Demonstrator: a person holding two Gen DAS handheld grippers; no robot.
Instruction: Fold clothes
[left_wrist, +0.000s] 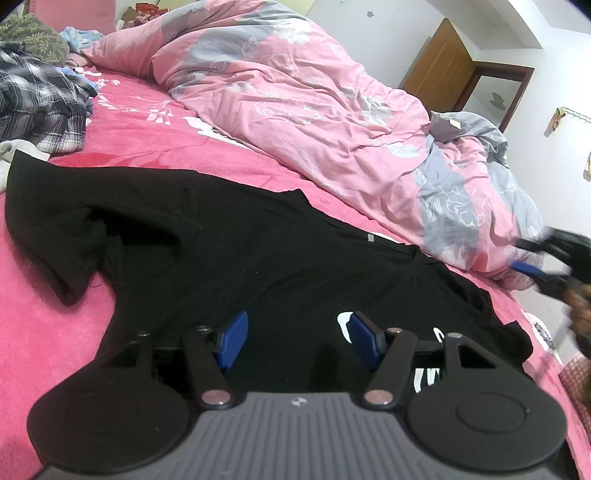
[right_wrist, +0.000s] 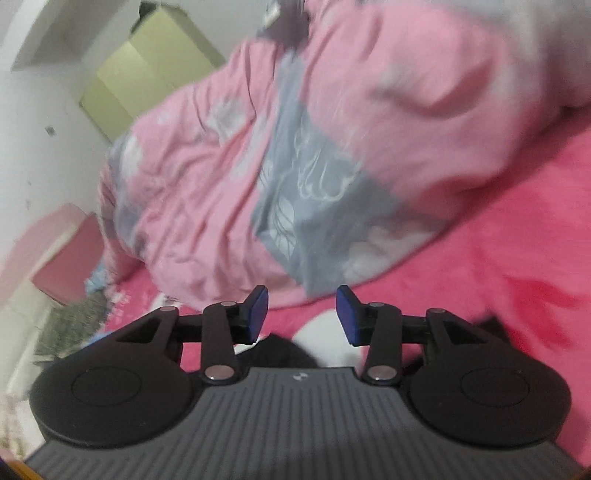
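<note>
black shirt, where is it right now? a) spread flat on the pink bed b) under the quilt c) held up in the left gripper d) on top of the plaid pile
a: the black shirt lies spread on the pink bed, and the left gripper hovers open above it, holding nothing.

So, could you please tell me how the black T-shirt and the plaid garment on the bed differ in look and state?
The black T-shirt is plain dark and spread fairly flat on the pink bedsheet; the plaid garment is grey-and-white checked. The T-shirt lies right below the open left hand-held gripper; the plaid garment sits crumpled in a heap farther back. Both lie unfolded.
</note>
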